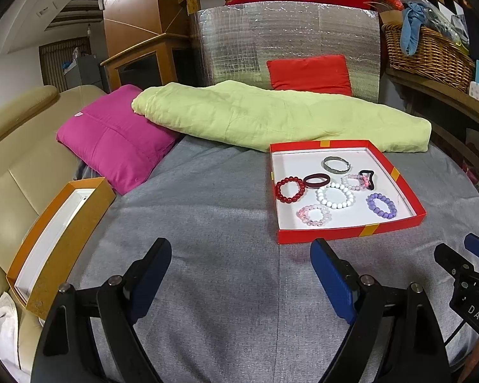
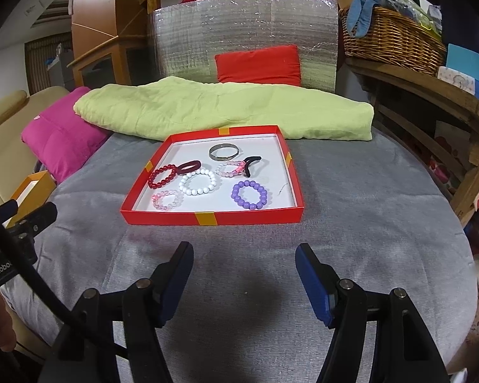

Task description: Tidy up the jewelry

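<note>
Both tongs apart, empty, short of the red tray (image 2: 212, 218).
Risk: white bracelet (image 2: 197, 182) at tray centre touches neighbours; a grab may drag the maroon band (image 2: 191, 166) at 11 o'clock.

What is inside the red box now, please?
The red box holds seven loose pieces: red, white, purple and two pink bead bracelets, a silver bangle, a maroon band. A black piece partly covers one pink bracelet.

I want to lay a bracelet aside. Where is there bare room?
Bare grey cloth lies between the red tray and both tongs, and left toward the orange box. The tray's middle is crowded; its far-left corner and right strip are free.
</note>
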The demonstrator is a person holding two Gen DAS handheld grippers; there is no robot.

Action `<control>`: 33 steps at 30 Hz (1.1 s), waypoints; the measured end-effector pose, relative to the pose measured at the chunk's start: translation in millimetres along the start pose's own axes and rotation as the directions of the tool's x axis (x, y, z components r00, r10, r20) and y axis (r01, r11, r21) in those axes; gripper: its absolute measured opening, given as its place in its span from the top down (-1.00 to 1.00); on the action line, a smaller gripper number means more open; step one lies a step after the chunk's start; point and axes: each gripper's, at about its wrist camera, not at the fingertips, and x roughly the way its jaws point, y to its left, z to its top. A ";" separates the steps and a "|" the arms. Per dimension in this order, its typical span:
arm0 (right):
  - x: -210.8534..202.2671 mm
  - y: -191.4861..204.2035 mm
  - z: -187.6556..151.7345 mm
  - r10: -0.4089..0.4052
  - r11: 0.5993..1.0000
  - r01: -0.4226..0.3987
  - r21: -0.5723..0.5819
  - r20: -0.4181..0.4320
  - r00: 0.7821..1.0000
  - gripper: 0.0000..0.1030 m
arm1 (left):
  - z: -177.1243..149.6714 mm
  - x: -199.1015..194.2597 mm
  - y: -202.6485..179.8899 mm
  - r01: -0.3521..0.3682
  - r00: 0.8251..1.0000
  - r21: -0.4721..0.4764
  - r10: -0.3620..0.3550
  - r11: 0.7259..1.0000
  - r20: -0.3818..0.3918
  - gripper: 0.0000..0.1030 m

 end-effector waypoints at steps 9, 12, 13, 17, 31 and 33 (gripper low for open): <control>0.0 -1.3 -0.2 -0.002 1.000 0.002 0.000 -0.004 1.000 -0.36 | 0.2 0.8 -1.0 0.000 1.000 -0.002 0.000 1.000 -0.002 -0.73; 0.5 -1.0 -0.2 -0.003 1.000 0.003 -0.002 -0.006 1.000 -0.36 | 0.4 1.4 -0.5 -0.002 1.000 -0.003 0.002 1.000 -0.004 -0.73; 0.7 -1.0 -0.5 -0.003 1.000 0.003 -0.003 -0.007 1.000 -0.36 | 0.5 1.8 -0.5 -0.003 1.000 -0.003 0.003 1.000 -0.005 -0.73; 2.0 -0.8 -0.7 -0.004 1.000 0.004 -0.004 -0.009 1.000 -0.36 | 0.6 2.0 0.5 -0.003 1.000 -0.009 0.003 1.000 -0.006 -0.73; 4.1 0.2 -1.6 -0.006 1.000 0.006 -0.003 -0.017 1.000 -0.36 | -0.1 1.3 1.2 -0.002 1.000 -0.013 0.002 1.000 -0.008 -0.73; 4.6 0.4 -2.3 -0.006 1.000 0.006 -0.003 -0.019 1.000 -0.36 | -0.3 1.4 1.3 -0.003 1.000 -0.013 0.003 1.000 -0.009 -0.73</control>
